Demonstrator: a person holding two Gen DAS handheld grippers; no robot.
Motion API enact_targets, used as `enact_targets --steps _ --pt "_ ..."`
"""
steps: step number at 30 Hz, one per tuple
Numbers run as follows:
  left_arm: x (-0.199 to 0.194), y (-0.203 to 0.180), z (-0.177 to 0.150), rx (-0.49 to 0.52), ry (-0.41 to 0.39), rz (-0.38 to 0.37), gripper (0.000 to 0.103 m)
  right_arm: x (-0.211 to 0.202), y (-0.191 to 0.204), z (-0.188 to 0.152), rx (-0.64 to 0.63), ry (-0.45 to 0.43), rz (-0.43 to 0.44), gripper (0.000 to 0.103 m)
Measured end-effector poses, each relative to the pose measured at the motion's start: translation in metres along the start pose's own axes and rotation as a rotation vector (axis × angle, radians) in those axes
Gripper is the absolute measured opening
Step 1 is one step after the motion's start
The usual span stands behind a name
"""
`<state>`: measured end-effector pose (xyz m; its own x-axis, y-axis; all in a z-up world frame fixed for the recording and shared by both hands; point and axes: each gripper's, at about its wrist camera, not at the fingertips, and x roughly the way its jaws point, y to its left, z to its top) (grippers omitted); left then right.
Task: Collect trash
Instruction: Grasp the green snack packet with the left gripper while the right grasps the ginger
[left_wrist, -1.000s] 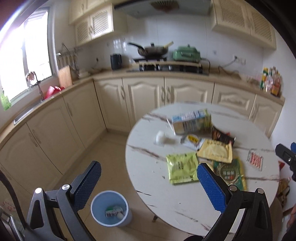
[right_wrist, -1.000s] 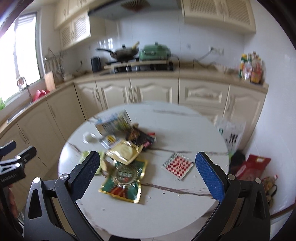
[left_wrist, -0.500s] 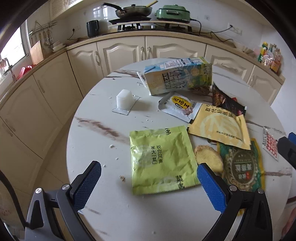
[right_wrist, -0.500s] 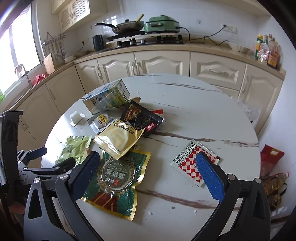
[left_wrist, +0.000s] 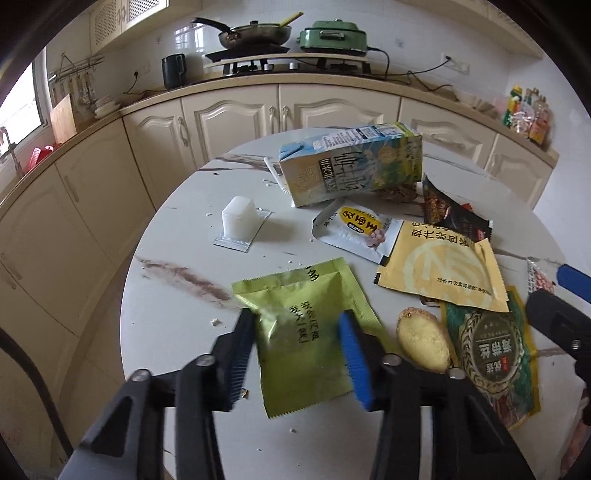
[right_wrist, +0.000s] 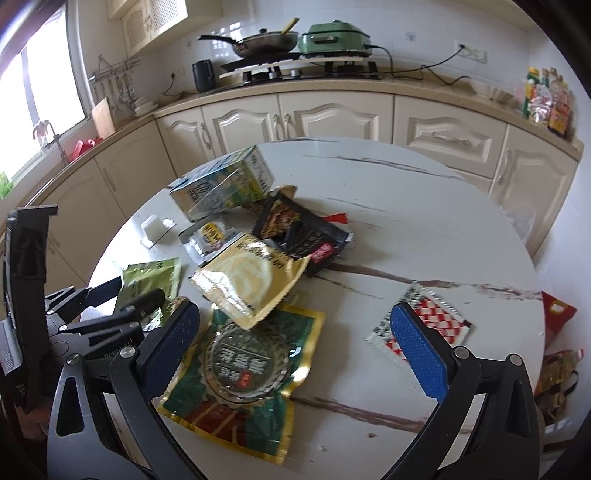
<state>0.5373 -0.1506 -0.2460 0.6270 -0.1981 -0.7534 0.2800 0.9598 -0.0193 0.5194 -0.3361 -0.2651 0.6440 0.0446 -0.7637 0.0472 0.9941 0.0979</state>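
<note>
Your left wrist view shows what the right one mostly hides: the light green sachet (left_wrist: 306, 332) lies flat on the desk (left_wrist: 177, 295), and your left gripper (left_wrist: 295, 354) straddles its near half. The jaws are closing, with the sachet bulging between them; whether the pads press it yet is hard to tell through the blur. A ginger piece (left_wrist: 424, 341) sits at 3 o'clock of the sachet, a white plastic cup (left_wrist: 240, 221) at 11, a milk carton (left_wrist: 351, 166) at 12.

In your right wrist view, the right gripper (right_wrist: 295, 350) hangs with jaws spread wide, holding nothing, over a dark green pouch (right_wrist: 243, 369). A yellow pouch (right_wrist: 251, 277) overlaps it at 12 o'clock, and a red-checked wrapper (right_wrist: 432, 321) lies partly behind the right finger. The ginger is hidden here.
</note>
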Motion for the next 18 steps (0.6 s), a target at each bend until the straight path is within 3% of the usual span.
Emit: enact_targets --steps 2,5,12,13,18 --pt "-0.005 0.004 -0.004 0.004 -0.011 -0.015 0.025 0.004 0.007 -0.001 -0.015 0.007 -0.002 0.103" --pt "-0.01 0.009 -0.01 -0.006 -0.027 -0.042 0.017 0.007 0.02 -0.003 -0.041 0.015 0.005 0.103" --pt "-0.026 0.035 -0.023 -0.08 -0.019 -0.164 0.01 0.022 0.057 -0.008 -0.16 0.047 0.028 0.101" --pt "-0.029 0.04 -0.026 -0.093 -0.02 -0.181 0.01 0.024 0.062 -0.008 -0.175 0.05 0.034 0.099" --pt "-0.046 0.058 -0.03 -0.124 -0.043 -0.208 0.009 0.039 0.082 -0.01 -0.223 0.083 0.032 0.068"
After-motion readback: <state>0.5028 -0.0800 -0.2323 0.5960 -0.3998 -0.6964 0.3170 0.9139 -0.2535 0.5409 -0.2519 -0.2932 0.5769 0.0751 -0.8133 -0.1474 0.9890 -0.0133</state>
